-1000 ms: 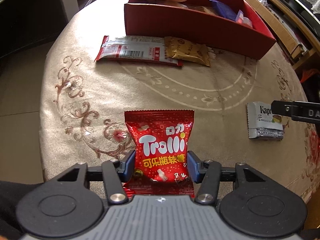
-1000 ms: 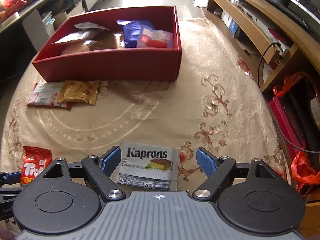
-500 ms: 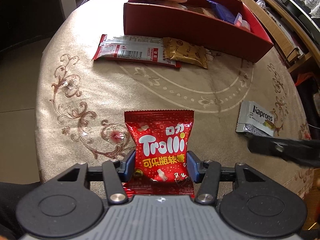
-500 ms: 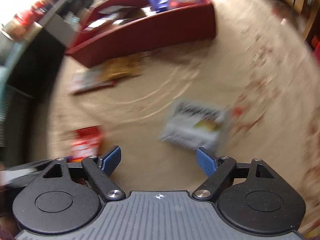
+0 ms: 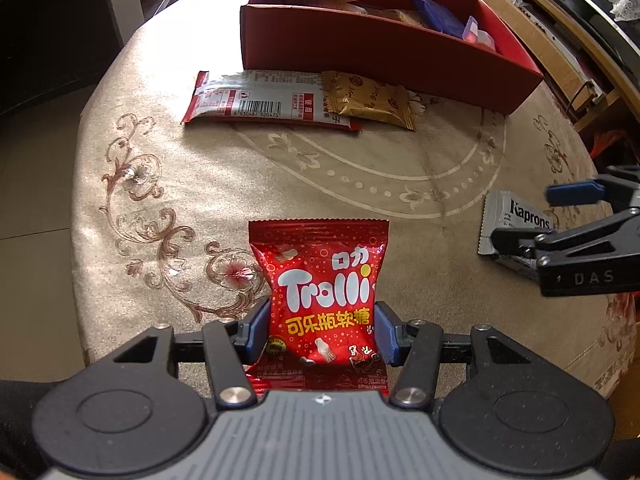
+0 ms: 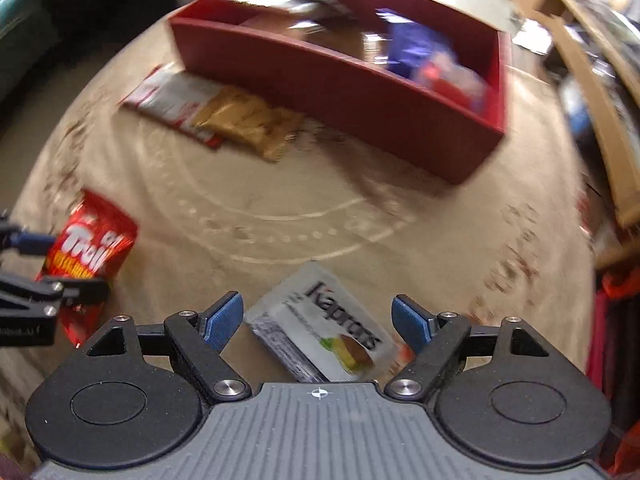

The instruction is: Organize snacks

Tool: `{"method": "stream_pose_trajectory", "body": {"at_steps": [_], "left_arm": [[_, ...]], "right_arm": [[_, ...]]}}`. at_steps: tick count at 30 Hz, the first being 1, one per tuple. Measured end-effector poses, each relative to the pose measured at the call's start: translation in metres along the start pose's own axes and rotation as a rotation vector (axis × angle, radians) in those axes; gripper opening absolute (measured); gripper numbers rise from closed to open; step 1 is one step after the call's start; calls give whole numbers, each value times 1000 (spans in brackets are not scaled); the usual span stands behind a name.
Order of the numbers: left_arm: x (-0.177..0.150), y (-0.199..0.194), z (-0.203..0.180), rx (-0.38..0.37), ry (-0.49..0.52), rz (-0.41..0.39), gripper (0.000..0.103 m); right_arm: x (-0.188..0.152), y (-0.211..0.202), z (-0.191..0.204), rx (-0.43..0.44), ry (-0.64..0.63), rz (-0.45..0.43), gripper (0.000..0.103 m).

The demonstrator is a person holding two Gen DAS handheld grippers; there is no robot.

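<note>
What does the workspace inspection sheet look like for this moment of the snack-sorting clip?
Surface: round table under a beige patterned cloth.
Job's things: red box already holding several packets; Trolli bag; Kaprons wafer; silver-red packet with gold packet overlapping its end, lying before the box.
Clutter: nothing seen on the table.
Grippers: left gripper shut on the Trolli bag; right gripper open, the wafer lying askew between its fingers, untouched.
Cables: one dark cable by the shelving, off the table.
Surroundings: wooden shelving on one side, tiled floor beyond.
</note>
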State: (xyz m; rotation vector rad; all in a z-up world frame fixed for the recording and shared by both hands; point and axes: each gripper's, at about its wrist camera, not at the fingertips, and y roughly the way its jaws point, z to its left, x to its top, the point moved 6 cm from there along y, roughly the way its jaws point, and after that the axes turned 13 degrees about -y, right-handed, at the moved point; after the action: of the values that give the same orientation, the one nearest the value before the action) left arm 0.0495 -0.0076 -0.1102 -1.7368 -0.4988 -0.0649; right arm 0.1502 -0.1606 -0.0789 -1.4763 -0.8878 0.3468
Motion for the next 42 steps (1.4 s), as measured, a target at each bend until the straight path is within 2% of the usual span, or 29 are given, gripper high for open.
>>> {"method": "stream_pose_trajectory", "body": {"at_steps": [2,6,8,11,16,21,23,25,27,30,32,34,37,42], "left_arm": [[0,1,0,-1,-1,3,50],[1,2,2,-8,-16,11,50],[1,2,1,-8,-15,11,50],[1,2,-1,0,-3,7,50],[0,2,-1,7,10,-9,52],[1,2,0,24,35,-26,54],[0,3,-3,41,68,-35,55],[-3,3,-5,59,92,-47,55],[-4,3,-7,75,114,-57,55],[-3,1,-5,77,100,-59,52],[-2,-1,-3,69,85,-54,50],[-2,-1,-2,67,81,-50,49],[-3,-3,-2,57,75,-45,48],[1,-11,-4,33,67,-66,47]], "right_arm": [[-1,7,5,49,-37,12,88],[-15,18,15,46,-36,78,86],[-21,13,23,47,-30,78,84],[-26,5,30,16,-16,57,82],[-21,10,23,-32,94,59,83],[-19,16,13,-82,149,58,94],[-25,19,7,-63,193,61,99],[-30,25,2,-5,254,78,103],[-30,23,4,-23,236,74,103],[-27,14,13,-31,211,53,89],[-25,5,23,-45,191,33,66],[-24,2,32,-26,195,30,66],[-21,-2,43,-69,158,27,66],[-16,-17,50,-74,175,-12,66]]}}
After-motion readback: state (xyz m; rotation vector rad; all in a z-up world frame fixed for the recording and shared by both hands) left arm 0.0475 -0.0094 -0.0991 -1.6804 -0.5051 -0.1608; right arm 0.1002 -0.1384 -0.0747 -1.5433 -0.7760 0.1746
